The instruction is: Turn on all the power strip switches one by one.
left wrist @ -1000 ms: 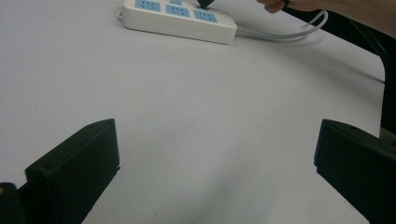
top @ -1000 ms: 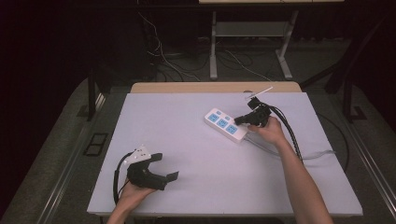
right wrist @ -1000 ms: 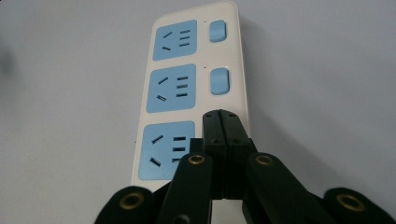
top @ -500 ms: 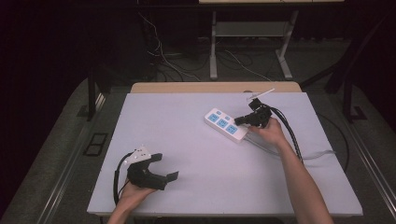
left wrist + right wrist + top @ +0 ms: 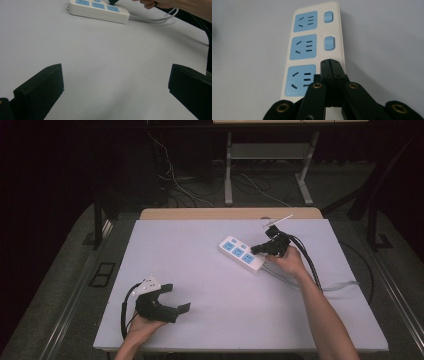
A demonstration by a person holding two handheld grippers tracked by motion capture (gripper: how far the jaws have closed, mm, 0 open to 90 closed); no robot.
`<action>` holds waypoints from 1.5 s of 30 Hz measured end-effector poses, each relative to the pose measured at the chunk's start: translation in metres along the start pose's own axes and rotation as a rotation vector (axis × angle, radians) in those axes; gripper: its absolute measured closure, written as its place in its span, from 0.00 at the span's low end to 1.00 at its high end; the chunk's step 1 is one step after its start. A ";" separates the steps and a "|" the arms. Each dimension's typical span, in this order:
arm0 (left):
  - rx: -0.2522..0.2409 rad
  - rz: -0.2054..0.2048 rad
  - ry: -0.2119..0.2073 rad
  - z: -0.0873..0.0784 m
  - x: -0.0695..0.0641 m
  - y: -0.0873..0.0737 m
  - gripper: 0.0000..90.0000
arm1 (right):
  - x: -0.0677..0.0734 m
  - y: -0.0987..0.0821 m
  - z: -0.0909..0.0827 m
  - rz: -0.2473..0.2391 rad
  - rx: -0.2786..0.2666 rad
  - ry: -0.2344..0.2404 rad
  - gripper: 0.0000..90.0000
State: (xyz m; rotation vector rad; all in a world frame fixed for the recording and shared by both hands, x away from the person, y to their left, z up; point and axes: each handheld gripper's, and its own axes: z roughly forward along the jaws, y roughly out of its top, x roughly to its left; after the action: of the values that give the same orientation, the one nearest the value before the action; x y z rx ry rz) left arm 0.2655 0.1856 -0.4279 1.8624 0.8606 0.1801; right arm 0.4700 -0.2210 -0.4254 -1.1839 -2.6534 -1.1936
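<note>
The power strip (image 5: pixel 312 50) has its near end hidden behind the closed right gripper (image 5: pixel 330 62), which also covers the third switch. In the left gripper view the strip's (image 5: pixel 98 8) far edge is cut off at the top.

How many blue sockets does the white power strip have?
3, in one row along the power strip: far socket, middle socket, near socket. The shut right gripper covers the spot beside the near socket, so a third switch may be hidden.
</note>
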 end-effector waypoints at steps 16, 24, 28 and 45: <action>-0.003 -0.005 -0.002 0.000 0.001 0.000 0.00 | 0.004 0.014 -0.008 -0.030 0.009 -0.005 1.00; -0.002 -0.005 -0.004 0.000 0.001 0.000 0.00 | 0.010 0.034 -0.016 -0.065 0.010 -0.014 1.00; 0.002 -0.005 -0.008 0.001 0.001 0.000 0.00 | 0.012 0.045 -0.018 -0.067 0.014 -0.022 1.00; -0.006 -0.003 -0.014 0.000 0.001 0.000 0.00 | 0.008 0.064 -0.012 -0.057 0.007 -0.038 1.00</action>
State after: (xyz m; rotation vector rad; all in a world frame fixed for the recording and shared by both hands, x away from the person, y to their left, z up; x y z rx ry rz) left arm 0.2658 0.1864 -0.4279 1.8551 0.8523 0.1679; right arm 0.5022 -0.1963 -0.3733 -1.1490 -2.7342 -1.1810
